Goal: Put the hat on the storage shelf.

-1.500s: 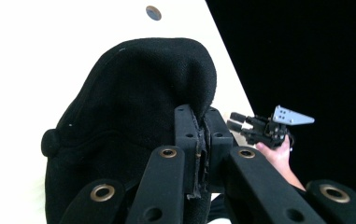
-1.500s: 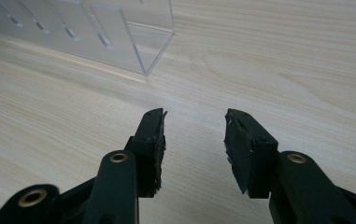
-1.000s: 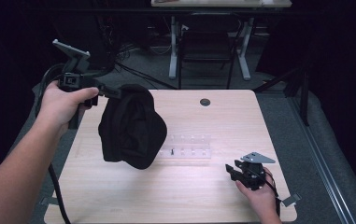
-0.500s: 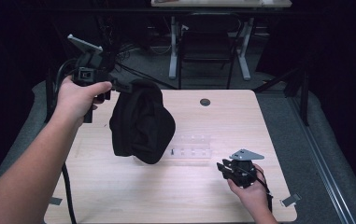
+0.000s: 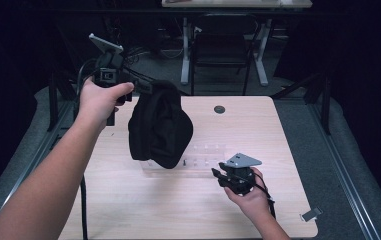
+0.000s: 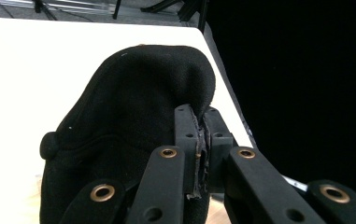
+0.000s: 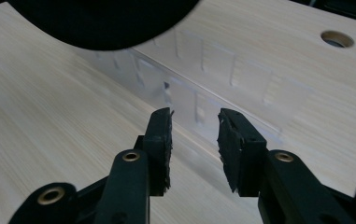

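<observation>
A black cap [image 5: 160, 127] hangs above the left middle of the wooden table [image 5: 268, 135], and my left gripper [image 5: 148, 89] is shut on its upper edge. In the left gripper view the jaws pinch the fabric of the cap [image 6: 133, 102], with the left gripper [image 6: 199, 119] closed tight on it. A clear plastic compartment box [image 5: 205, 157] lies on the table, partly under the cap. My right gripper [image 5: 218, 173] is low, just right of the box. Its jaws have just been opening and nothing is between them; in the right gripper view the gripper [image 7: 195, 121] points at the box [image 7: 213, 70].
A round cable hole [image 5: 219, 109] sits near the table's far edge. A small grey clip [image 5: 312, 214] lies at the front right corner. The left gripper's cable [image 5: 83, 200] hangs down along the left side. Desk legs and a chair [image 5: 218, 55] stand beyond the table.
My left hand has carried the cap to the right and a little farther back. My right gripper has moved left toward the clear box.
</observation>
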The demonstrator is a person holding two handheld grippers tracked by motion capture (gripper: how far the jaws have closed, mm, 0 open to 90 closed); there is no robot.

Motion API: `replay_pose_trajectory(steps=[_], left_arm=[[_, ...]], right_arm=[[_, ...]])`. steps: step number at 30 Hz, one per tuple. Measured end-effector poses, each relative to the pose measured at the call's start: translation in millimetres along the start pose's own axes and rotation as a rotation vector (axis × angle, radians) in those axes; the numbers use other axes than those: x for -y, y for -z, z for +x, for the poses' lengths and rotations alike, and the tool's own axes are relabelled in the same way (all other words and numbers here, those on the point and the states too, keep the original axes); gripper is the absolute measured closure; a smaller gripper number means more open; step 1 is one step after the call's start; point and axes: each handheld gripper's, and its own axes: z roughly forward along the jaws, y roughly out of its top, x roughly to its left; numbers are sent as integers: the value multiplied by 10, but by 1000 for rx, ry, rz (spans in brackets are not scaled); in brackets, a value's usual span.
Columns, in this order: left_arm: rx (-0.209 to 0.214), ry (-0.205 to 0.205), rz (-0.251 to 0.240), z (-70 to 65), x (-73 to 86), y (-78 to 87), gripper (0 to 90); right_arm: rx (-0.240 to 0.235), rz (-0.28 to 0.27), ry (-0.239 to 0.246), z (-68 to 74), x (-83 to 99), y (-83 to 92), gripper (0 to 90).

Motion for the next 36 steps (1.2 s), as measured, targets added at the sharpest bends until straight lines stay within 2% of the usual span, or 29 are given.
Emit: replay_pose_trajectory(steps=[3,9,12,15,19,30,33,36], left_arm=[[-5,-9,1,-25,-5,-56,871],[-4,-9,4,-53,6,-111,871],[-4,-12,1,-65,15,-131,871],[-5,-22,0,-85,24,-135,871],[-9,-27,-5,-104,21,-141,871],[-4,-15,-8,-152,6,-169,871],[-2,-18,-11,-178,-3,-171,871],[-2,-15,-14,-198,-7,-173,871]], right_arm=[[-25,-12,38,124,-116,-75,622],[-61,-22,67,289,-229,-181,616],[-74,-28,67,332,-247,-213,605],[-90,-17,94,414,-277,-277,598],[-105,-17,91,476,-295,-334,596],[-151,-21,132,678,-438,-388,542],[-148,-33,155,789,-493,-415,505],[-137,-29,163,839,-519,-428,494]])
